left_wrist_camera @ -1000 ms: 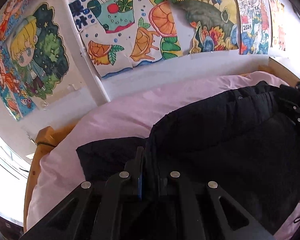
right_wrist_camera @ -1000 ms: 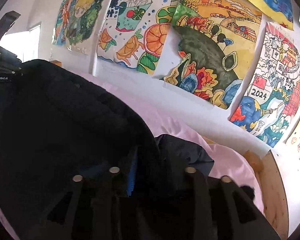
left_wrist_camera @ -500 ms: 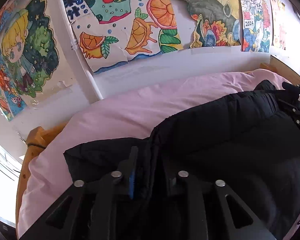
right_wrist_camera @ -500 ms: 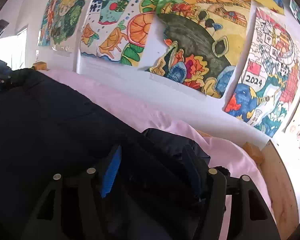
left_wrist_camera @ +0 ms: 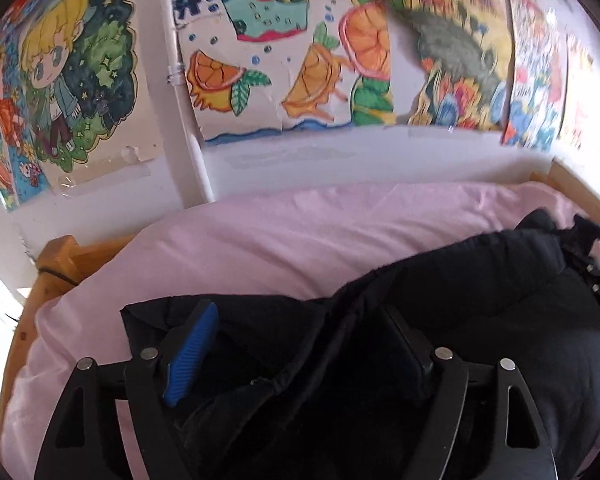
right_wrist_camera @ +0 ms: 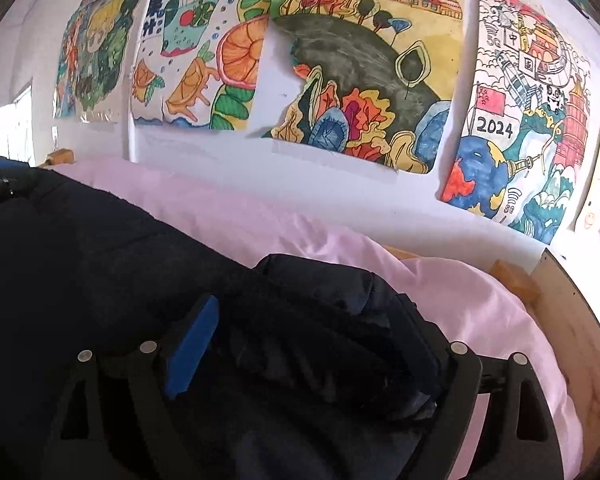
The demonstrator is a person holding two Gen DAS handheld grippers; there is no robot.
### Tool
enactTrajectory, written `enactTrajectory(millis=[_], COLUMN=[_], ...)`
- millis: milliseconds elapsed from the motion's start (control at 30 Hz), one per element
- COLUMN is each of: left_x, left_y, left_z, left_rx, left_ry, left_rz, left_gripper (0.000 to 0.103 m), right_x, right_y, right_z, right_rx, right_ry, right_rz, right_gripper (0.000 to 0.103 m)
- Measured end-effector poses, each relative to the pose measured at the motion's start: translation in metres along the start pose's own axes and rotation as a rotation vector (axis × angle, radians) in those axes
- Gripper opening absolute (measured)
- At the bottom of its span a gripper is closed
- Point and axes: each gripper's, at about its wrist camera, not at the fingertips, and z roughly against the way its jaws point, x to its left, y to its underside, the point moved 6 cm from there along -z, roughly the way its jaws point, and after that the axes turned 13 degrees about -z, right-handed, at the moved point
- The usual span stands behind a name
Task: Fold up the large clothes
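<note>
Clearly the black padded jacket (left_wrist_camera: 480, 300) is soft and bulky on the pink bed (left_wrist_camera: 300, 232); both the left gripper (left_wrist_camera: 300, 344) and right gripper (right_wrist_camera: 312, 344) have just been opening, fingers wide with loose fabric between; best gripped at a seamed edge.

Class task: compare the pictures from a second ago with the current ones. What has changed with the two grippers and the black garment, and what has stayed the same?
Both the left gripper and the right gripper have just opened their jaws, letting go of the black jacket; its folded edge still lies loosely between them. The jacket has sunk lower onto the pink bedding. The drawings on the wall are unchanged.
</note>
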Motion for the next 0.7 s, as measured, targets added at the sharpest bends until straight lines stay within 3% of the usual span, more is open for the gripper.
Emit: enactTrajectory(millis=[133, 333, 433, 567, 700], left_x=[0.013, 0.026, 0.025, 0.000, -0.047], left_y=[0.006, 0.018, 0.020, 0.016, 0.012], left_z=[0.014, 0.051, 0.075, 0.101, 0.117], left_rx=[-0.060, -0.148, -0.198, -0.258, -0.274], left_ry=[0.066, 0.050, 0.055, 0.115, 0.216], left_rz=[0.088, 0.148, 0.170, 0.117, 0.005], left_gripper=[0.090, 0.094, 0.101, 0.102, 0.103], right_x=[-0.007, -0.028, -0.031, -0.019, 0.002], right_y=[-0.006, -0.006, 0.002, 0.013, 0.021], right_z=[0.019, 0.048, 0.058, 0.068, 0.076], right_rx=[-0.038, -0.047, -0.032, -0.006, 0.017], right_ry=[-0.064, -0.103, -0.118, -0.174, -0.239], right_rz=[-0.034, -0.078, -0.081, -0.030, 0.011], right_gripper=[0.084, 0.087, 0.087, 0.088, 0.088])
